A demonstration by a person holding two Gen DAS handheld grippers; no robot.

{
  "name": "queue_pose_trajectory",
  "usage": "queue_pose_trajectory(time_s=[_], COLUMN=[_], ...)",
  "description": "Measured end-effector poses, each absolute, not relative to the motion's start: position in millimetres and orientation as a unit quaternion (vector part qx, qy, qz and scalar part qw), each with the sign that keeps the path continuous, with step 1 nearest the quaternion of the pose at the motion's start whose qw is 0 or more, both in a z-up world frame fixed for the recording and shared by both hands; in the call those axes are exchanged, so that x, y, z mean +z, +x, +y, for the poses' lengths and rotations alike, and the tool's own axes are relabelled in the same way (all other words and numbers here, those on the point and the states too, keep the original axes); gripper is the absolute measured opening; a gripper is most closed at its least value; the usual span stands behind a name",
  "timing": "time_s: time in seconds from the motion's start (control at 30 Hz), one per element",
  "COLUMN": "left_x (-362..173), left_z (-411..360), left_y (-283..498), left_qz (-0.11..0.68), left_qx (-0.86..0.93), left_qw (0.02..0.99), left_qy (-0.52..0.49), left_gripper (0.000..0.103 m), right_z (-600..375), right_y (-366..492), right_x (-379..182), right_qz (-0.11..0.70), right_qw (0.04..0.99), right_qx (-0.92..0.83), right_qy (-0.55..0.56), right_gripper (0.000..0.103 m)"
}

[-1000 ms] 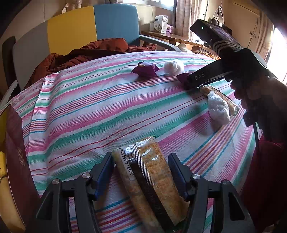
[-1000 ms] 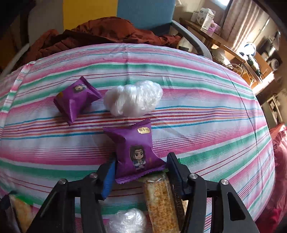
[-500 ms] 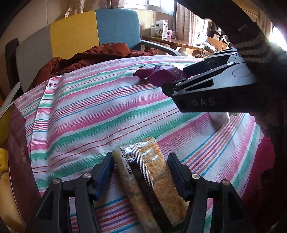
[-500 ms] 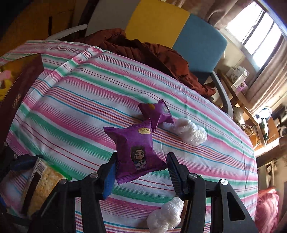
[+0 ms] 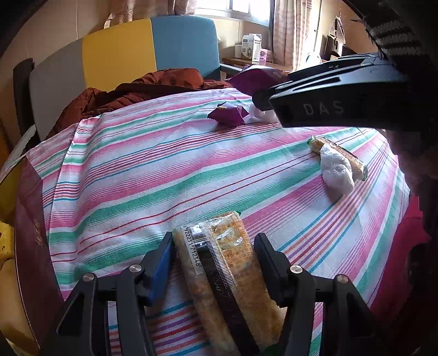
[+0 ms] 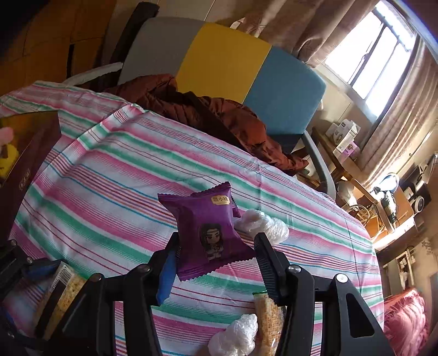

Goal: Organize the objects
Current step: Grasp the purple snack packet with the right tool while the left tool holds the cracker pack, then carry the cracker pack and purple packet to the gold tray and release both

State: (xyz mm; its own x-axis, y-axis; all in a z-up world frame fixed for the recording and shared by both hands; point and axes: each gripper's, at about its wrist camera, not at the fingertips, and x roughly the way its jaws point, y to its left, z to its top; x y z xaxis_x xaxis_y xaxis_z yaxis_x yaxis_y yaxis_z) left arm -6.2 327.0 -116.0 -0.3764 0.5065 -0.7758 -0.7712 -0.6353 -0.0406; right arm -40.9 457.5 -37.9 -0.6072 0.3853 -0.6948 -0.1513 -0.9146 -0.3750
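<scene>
The left gripper [image 5: 213, 263] is clamped on a clear-wrapped cracker pack [image 5: 221, 276] at the bottom centre of its frame, low over the striped cloth [image 5: 153, 169]. The right gripper [image 6: 216, 260] is clamped on a purple snack packet [image 6: 209, 232], held above the cloth at mid-frame

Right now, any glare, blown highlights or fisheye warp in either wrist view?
Left wrist: window blown out at top; sun lights the tablecloth, with a shadow beside the white bag; stripes bow, corners vignetted. Right wrist: window overexposed upper right, bright patch on the desk; the purple packet stays sharp and readable; the table edge curves strongly.
</scene>
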Motion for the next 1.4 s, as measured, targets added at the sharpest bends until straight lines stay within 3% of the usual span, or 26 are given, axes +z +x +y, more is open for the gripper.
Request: queue_pose_trajectory(time_s=[0.63,1.4], left_x=[-106,-17], left_z=[321,237], left_y=[-4,5], left_qz=[0.162,0.095], left_qx=[0.809,0.848], left_qw=[0.379,0.368], left_qy=[-0.419,-0.37], left_gripper=[0.056,0.056], right_z=[457,430], right_y=[-38,-35], right_x=[-22,-17], right_qz=[-0.149,-0.136], right_qw=[0.197,0.177], right_qx=[0.895,0.897], right_qy=[-0.37,-0.381], right_gripper=[0.054,0.054])
